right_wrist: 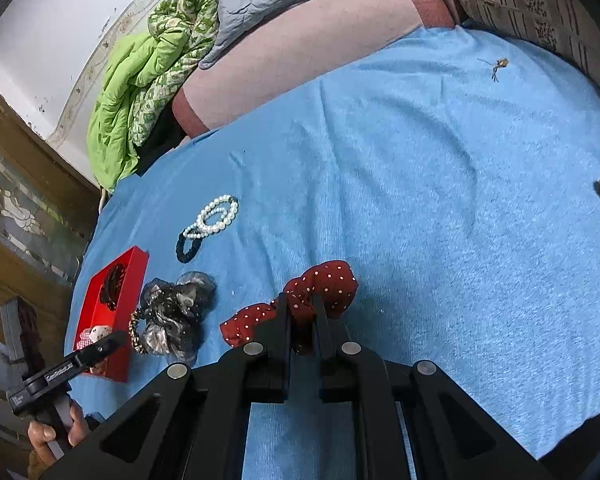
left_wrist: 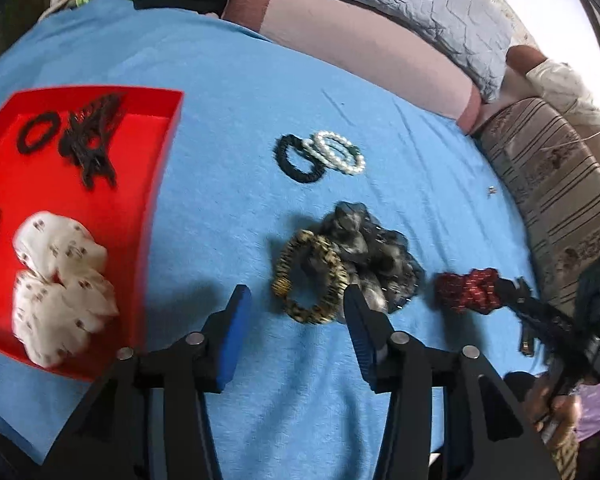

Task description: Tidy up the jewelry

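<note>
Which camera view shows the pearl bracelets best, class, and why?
The left wrist view. There the pearl bracelets lie near the middle of the picture, large, with the loops overlapping a black hair tie. In the right wrist view they are smaller and off to the left, though still unobstructed.

We see a blue cloth (left_wrist: 300, 88) spread over the bed. Left of the left tongs on it sits a red tray (left_wrist: 156, 184); ahead lie a leopard-print band (left_wrist: 310, 280), grey scrunchie (left_wrist: 364, 248), black band (left_wrist: 296, 160) and pearl bracelets (left_wrist: 338, 152).
</note>
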The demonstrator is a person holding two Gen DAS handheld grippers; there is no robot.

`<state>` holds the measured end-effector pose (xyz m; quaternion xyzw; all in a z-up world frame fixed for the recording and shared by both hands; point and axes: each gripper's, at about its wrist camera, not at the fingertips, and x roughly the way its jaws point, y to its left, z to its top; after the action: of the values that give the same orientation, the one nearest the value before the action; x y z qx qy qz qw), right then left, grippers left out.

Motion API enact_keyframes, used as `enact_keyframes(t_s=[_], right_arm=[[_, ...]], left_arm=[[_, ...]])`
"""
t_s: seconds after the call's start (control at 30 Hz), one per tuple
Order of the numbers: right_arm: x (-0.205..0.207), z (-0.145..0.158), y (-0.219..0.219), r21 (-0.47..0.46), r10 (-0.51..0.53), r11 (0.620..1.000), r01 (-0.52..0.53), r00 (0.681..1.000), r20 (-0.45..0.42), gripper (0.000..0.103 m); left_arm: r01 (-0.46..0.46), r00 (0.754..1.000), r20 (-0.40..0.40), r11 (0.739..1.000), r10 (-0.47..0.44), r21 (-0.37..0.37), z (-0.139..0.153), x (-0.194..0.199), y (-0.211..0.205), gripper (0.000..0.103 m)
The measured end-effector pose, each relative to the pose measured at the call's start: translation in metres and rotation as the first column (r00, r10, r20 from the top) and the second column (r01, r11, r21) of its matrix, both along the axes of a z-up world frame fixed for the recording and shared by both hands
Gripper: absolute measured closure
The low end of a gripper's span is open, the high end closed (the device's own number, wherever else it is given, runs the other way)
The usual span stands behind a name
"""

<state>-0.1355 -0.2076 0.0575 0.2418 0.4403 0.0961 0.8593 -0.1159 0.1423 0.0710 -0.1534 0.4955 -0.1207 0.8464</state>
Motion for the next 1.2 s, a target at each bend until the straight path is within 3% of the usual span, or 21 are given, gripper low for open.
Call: enact_keyframes(t_s=[0.1, 0.23, 0.4, 0.43, 0.47, 0.5, 0.67, 0.87, 1.03, 1.2], right_arm=[[-0.001, 0.0, 0.003, 0.0, 0.007, 1.0, -0.007, 1.0, 0.0, 0.092], [-0.003, 0.002, 0.006, -0.004, 0.013, 1.0, -0.013, 1.0, 0.004, 0.091], [-0.007, 0.003, 0.013, -0.01, 0.031, 0.999, -0.031, 1.0, 0.004, 0.091], [-0.008, 0.003, 0.015, -0.013, 0.037, 0.999, -0.037, 0.999, 0.005, 0.091], [-0.008, 0.005, 0.018, -0.015, 0.043, 0.999, -0.043, 0.999, 0.006, 0.091], [-0.009, 0.007, 0.02, -0.018, 0.05, 0.999, -0.05, 0.999, 0.009, 0.091], [-0.015, 0.022, 0.031, -0.052, 0.088, 0.995, -0.086, 0.995, 0.041, 0.092], [-0.016, 0.053, 0.056, -0.067, 0.153, 0.987, -0.147, 0.983, 0.102, 0.093], [-0.008, 0.078, 0.095, -0.065, 0.243, 0.97, -0.236, 0.961, 0.135, 0.093], [0.012, 0.094, 0.161, -0.059, 0.372, 0.928, -0.367, 0.918, 0.135, 0.093]], left_arm=[[0.048, 0.999, 0.023, 0.999, -0.049, 0.006, 0.002, -0.003, -0.011, 0.056], [0.113, 0.991, 0.063, 0.991, -0.117, 0.071, 0.007, -0.008, -0.029, 0.056], [0.097, 0.992, 0.063, 0.986, -0.107, 0.137, 0.004, 0.005, -0.039, 0.059], [0.091, 0.994, 0.052, 0.986, -0.099, 0.137, 0.0, 0.009, -0.038, 0.08], [0.091, 0.995, 0.03, 0.988, -0.095, 0.126, -0.004, 0.013, -0.037, 0.095], [0.095, 0.995, 0.007, 0.99, -0.096, 0.102, -0.008, 0.014, -0.035, 0.098], [0.071, 0.997, 0.037, 0.996, -0.074, 0.056, 0.006, 0.005, -0.022, 0.098], [0.019, 0.99, 0.139, 0.999, -0.023, 0.028, 0.052, -0.013, 0.013, 0.098], [-0.082, 0.981, 0.183, 0.994, 0.068, 0.071, 0.07, -0.024, 0.059, 0.098], [-0.199, 0.971, 0.16, 0.971, 0.177, 0.133, 0.062, -0.019, 0.114, 0.098]])
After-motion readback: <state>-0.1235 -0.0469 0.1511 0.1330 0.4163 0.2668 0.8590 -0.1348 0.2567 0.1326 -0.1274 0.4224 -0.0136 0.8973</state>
